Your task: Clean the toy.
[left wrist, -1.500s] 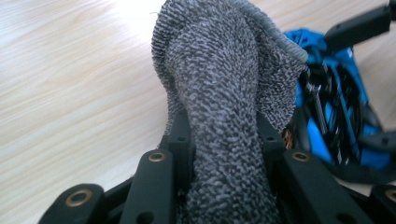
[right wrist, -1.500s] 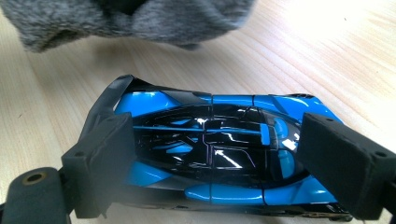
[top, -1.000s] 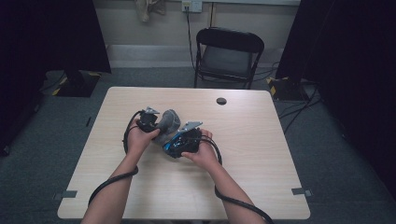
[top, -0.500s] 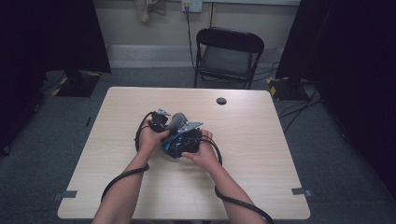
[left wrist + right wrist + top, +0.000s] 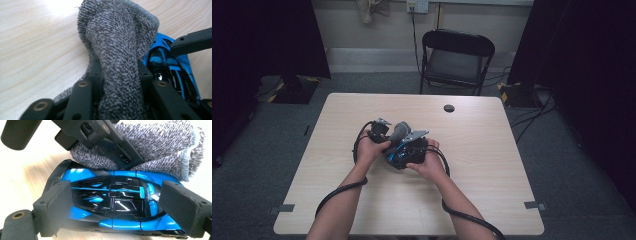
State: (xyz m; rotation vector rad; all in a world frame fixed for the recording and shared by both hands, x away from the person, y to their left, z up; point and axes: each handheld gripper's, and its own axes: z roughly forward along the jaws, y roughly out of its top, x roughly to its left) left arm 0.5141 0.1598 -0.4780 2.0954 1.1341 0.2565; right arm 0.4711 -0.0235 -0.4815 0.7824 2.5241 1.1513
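A blue and black toy car [image 5: 112, 202] lies crosswise between the pads of my right gripper [image 5: 117, 205], which is shut on its nose and tail. A grey knitted cloth [image 5: 117, 50] runs up between the jaws of my left gripper [image 5: 118, 67]. These jaws have just been opening a little, and the cloth is still wedged against both. The cloth [image 5: 160, 147] rests against the car's far side. In the high view, both hands hold the grippers together at mid-table, with the cloth [image 5: 401, 131] above the car [image 5: 398, 153].
A small black round object [image 5: 449, 108] lies near the far edge of the wooden table [image 5: 492, 190]. A black folding chair [image 5: 457, 60] stands behind the table. Cables trail from both grippers toward the near edge.
The left hand has shifted slightly to the right, bringing the cloth closer against the car. The right hand has kept still.
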